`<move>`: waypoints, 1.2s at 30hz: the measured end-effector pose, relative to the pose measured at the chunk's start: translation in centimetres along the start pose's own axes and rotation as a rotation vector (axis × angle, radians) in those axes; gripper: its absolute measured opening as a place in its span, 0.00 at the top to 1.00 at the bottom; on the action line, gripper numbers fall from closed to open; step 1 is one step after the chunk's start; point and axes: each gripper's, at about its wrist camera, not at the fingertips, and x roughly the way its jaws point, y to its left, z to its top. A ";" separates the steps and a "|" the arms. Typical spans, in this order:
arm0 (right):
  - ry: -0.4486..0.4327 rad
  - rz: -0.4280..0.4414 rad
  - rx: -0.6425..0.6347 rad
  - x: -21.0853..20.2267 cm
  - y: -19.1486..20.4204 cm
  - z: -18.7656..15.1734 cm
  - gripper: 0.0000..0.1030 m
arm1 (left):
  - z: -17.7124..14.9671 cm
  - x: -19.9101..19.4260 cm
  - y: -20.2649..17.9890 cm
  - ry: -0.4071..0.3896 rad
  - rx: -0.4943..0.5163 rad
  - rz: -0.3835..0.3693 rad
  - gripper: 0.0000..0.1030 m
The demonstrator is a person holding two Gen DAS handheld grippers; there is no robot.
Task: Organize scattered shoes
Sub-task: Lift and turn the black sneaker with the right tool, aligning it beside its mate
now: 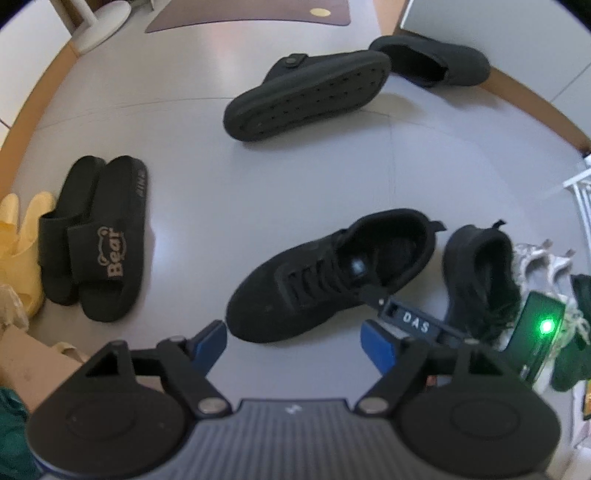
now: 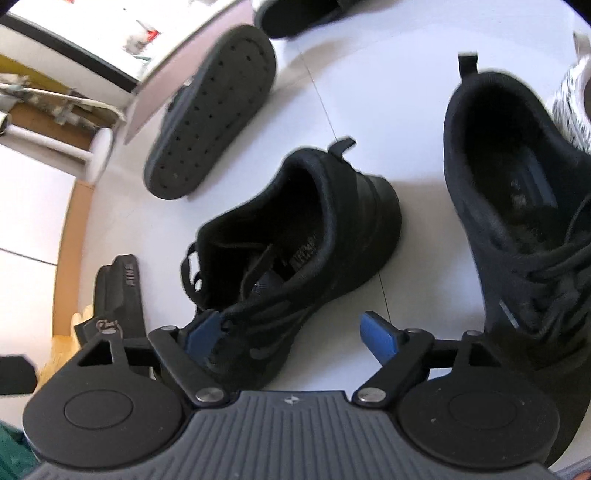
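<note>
A black lace-up sneaker (image 1: 328, 273) lies on the pale floor (image 1: 207, 177) just ahead of my open, empty left gripper (image 1: 295, 343). Its mate (image 1: 480, 280) stands to its right. My right gripper (image 2: 291, 336) is open, and its jaws straddle the front of the first sneaker (image 2: 295, 251); its left pad (image 2: 201, 332) touches the laces. The right gripper also shows in the left wrist view (image 1: 413, 314) at that sneaker's side. The mate (image 2: 517, 206) is at right in the right wrist view.
A pair of black "Bear" slides (image 1: 96, 240) stands at left beside yellow slippers (image 1: 22, 236). A black clog (image 1: 306, 96) lies on its side, sole showing, with its mate (image 1: 436, 62) behind. Grey-white sneakers (image 1: 543, 262) sit at far right. A brown mat (image 1: 251, 14) lies beyond.
</note>
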 end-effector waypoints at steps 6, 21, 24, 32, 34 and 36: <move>-0.012 -0.002 -0.034 1.6 0.7 -0.1 0.28 | 0.2 0.4 -0.3 0.015 0.002 0.003 0.21; -0.055 0.012 -0.154 -0.8 -1.8 0.8 0.59 | 0.1 0.1 -0.3 0.010 0.002 -0.001 0.20; -0.080 0.007 -0.173 -1.6 -2.4 1.0 0.64 | 0.1 0.1 -1.2 0.013 0.023 -0.013 0.20; -0.203 -0.042 -0.168 -4.9 -2.2 0.7 0.74 | 0.0 -0.3 -1.6 -0.004 0.033 -0.040 0.20; -0.208 -0.068 -0.164 -5.0 -2.1 0.4 0.48 | 0.0 -0.2 -1.3 -0.003 0.027 -0.042 0.20; -0.197 -0.084 -0.175 -4.7 -2.0 0.0 0.20 | 0.0 -0.2 -1.0 -0.004 0.022 -0.047 0.20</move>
